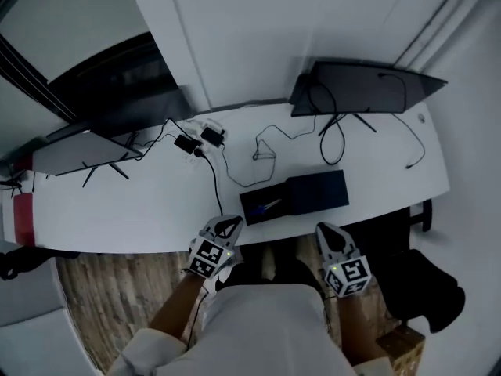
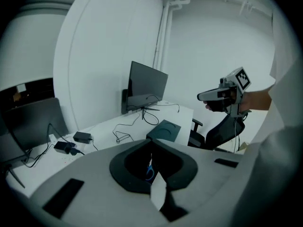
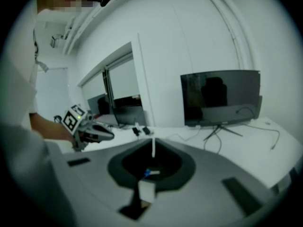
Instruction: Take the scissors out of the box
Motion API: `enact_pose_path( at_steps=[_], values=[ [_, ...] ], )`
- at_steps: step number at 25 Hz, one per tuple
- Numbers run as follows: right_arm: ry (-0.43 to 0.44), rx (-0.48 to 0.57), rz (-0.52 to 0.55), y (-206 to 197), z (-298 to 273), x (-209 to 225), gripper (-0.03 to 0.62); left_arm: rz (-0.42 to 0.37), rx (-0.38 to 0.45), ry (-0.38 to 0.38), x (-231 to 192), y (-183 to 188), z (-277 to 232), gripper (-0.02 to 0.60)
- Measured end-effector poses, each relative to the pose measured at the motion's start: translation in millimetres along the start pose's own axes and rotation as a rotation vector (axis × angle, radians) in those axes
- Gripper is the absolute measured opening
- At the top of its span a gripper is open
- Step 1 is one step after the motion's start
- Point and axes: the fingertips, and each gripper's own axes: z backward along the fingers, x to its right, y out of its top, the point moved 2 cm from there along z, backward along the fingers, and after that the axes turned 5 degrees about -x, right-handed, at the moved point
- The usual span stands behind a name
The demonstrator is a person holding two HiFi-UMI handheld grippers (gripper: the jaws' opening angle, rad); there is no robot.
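Right gripper (image 3: 152, 150): jaws together, nothing between them. Landmark is the black monitor (image 3: 220, 97), screen dark, on the white desk (image 3: 246, 162). Left of the monitor are small black adapters (image 3: 140, 130) on the desk. Further left is the left gripper (image 3: 110, 136) with its marker cube, tips drawn to one point aimed toward the monitor. Right of the monitor, a loose cable (image 3: 273, 138). Second dark screen (image 3: 128, 110) behind, left of the monitor.
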Motion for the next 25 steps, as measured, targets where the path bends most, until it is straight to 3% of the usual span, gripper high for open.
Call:
enact_pose_path(
  at_steps=[11,19,25],
  values=[
    [-0.076,-0.074,-0.123,-47,-1,13,0.034,-0.183,-0.311,-0.15,7,-59,-91,0.052],
    [-0.073,-0.104,-0.194,-68,-6,32,0.034,-0.278,-0.559,-0.189,4,-100,-146,0.091],
    [-0.079,-0.117,-0.25,-83,-5,47,0.035,-0.383,-0.713,-0.175,-6,-133,-176,0.118]
  ],
)
